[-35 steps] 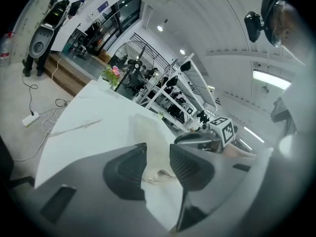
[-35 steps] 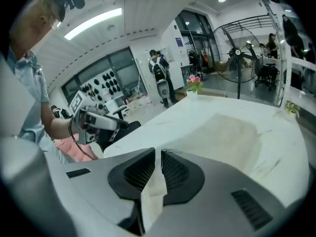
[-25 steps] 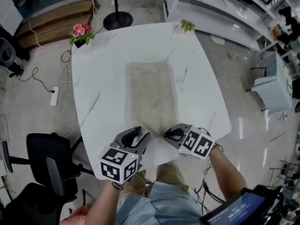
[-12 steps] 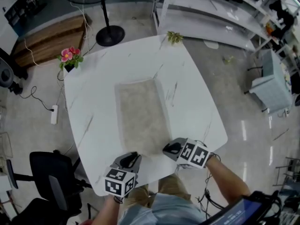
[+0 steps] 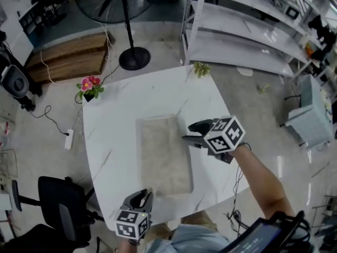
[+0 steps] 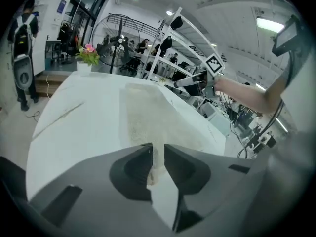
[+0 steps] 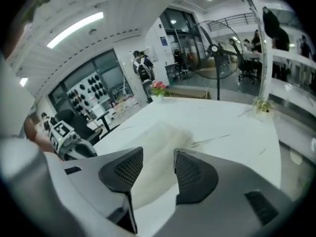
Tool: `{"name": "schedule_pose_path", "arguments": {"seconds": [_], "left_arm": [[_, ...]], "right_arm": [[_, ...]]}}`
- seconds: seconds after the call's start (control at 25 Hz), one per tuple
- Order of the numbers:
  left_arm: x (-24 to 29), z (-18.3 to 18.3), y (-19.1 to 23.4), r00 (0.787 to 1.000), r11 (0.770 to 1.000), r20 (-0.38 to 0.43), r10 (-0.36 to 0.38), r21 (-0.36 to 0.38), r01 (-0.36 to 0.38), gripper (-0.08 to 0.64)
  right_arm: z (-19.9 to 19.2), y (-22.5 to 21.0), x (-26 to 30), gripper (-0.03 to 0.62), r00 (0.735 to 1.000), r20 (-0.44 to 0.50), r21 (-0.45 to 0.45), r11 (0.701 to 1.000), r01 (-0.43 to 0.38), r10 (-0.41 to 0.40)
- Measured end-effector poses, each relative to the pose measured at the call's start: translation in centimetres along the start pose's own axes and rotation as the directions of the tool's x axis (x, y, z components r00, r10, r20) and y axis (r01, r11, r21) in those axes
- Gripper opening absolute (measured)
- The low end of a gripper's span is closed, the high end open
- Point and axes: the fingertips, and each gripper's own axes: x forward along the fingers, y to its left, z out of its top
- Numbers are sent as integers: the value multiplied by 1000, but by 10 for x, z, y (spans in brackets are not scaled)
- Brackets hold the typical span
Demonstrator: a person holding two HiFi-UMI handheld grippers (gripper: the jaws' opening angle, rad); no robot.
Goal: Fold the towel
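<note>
At the worktop's [image 5: 113,120] near edge, our left tool [image 5: 142,195] has just been closing. Its jaws now stand narrow, pinched on the near-left corner of the beige towel [image 5: 163,152], and the left gripper view shows cloth between the pads.

The towel lies flat as a long strip down the middle of the worktop, running from the near edge toward the far one.

Our right tool [image 5: 188,132] hovers at the towel's right long side, toward its far end. Its jaws have just been opening and stand wide, pressing on nothing.

We judge the fold is being set up, with one corner secured and the second grasp pending. Next, the right tool must drop onto the towel's edge and close.

We read no brand or label, only the square markers [image 5: 225,135] on the tools.
</note>
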Motion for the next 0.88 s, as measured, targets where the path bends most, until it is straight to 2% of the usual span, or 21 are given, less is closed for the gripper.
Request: {"name": "schedule_pose_path", "arguments": {"seconds": [0.08, 0.16, 0.32, 0.48, 0.56, 0.6, 0.68, 0.76, 0.88], "left_arm": [[-8, 11, 1, 999, 999, 34, 35, -18, -35, 77], [-15, 20, 1, 996, 997, 63, 64, -49, -61, 77], [-20, 37, 3, 986, 990, 120, 112, -104, -100, 75], [-20, 45, 3, 976, 980, 158, 150, -153, -126, 75], [-21, 44, 2, 972, 975, 165, 167, -171, -139, 75], [-22, 42, 1, 970, 973, 167, 175, -178, -145, 77], [-23, 39, -1, 967, 969, 170, 189, -193, -156, 75], [-26, 37, -4, 963, 965, 177, 202, -204, -165, 77], [-33, 40, -6, 955, 961, 197, 223, -208, -182, 75]], "right_arm": [[5, -35, 14, 232, 999, -25, 123, 992, -20, 23], [3, -55, 34, 264, 995, -55, 244, 968, -65, 80], [-9, -71, 71, 307, 969, -126, 372, 916, -150, 210], [9, -68, 96, 293, 934, -76, 468, 840, -276, 349], [15, -68, 105, 261, 914, -64, 509, 801, -315, 400], [15, -69, 108, 230, 907, -74, 520, 792, -319, 414], [9, -73, 109, 96, 905, -106, 517, 800, -304, 413], [14, -71, 103, 78, 903, -93, 487, 810, -325, 419], [35, -53, 86, 72, 893, -48, 373, 837, -400, 448]]}}
